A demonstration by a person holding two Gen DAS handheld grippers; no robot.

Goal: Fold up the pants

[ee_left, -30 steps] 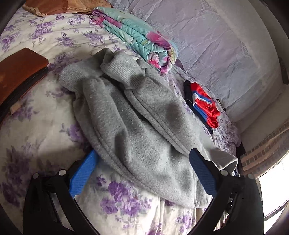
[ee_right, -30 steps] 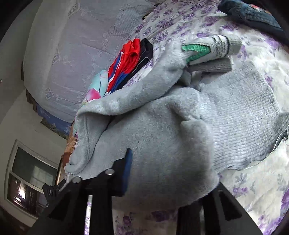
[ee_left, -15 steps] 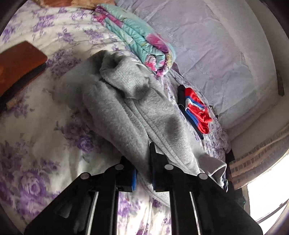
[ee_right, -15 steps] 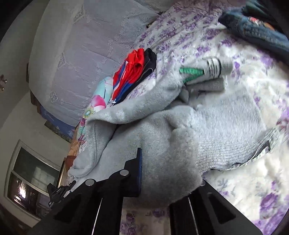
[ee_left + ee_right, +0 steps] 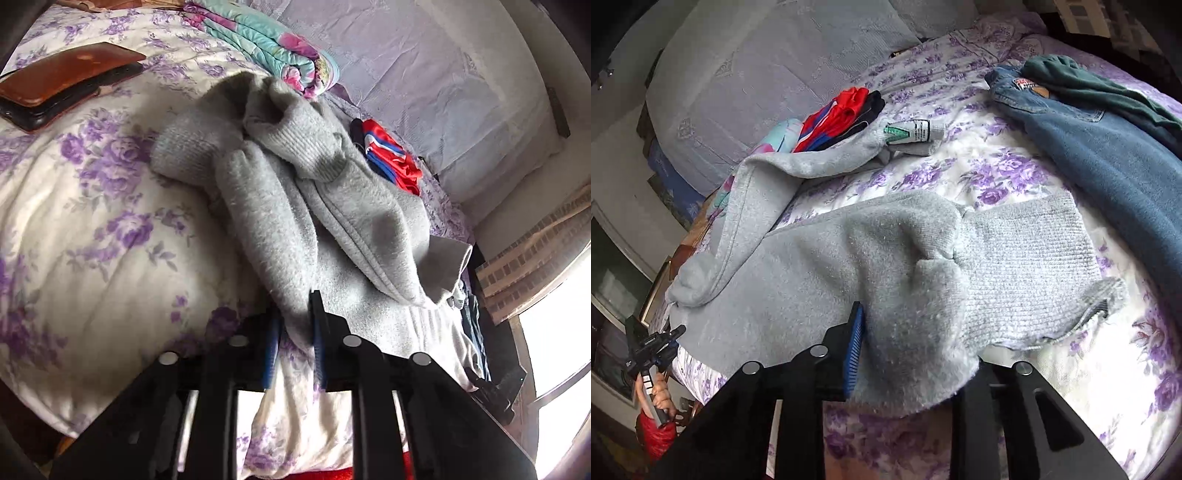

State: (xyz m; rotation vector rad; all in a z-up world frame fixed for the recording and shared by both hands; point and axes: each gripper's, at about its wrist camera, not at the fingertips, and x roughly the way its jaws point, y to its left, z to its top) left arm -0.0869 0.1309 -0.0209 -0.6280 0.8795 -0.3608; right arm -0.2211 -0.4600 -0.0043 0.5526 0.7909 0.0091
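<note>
Found grey pants (image 5: 332, 206) bunched in a long heap across the floral bedspread (image 5: 92, 221), with one ribbed end piled up close to a folded turquoise quilt (image 5: 266, 40). Caught a fold of the near edge between the blue pads of the left gripper (image 5: 295, 314), jaws opening but only narrowly apart, with fleece filling the gap. From the right wrist, saw the same pants spread wider, with a ribbed band lying flat on the bedspread and one leg trailing away toward a red and blue garment (image 5: 842, 114). Had a thick wad of fleece inside the right gripper (image 5: 916, 343), with jaws opening, one blue pad against the cloth and the other finger buried under it. Noted a brown case (image 5: 62, 85) on the bedspread well apart from the pants, grey socks with a green mark (image 5: 912, 134) just beyond the trailing leg, and blue jeans (image 5: 1108, 155) with a dark green garment (image 5: 1100, 88) lying beside the ribbed band but not touching it.
</note>
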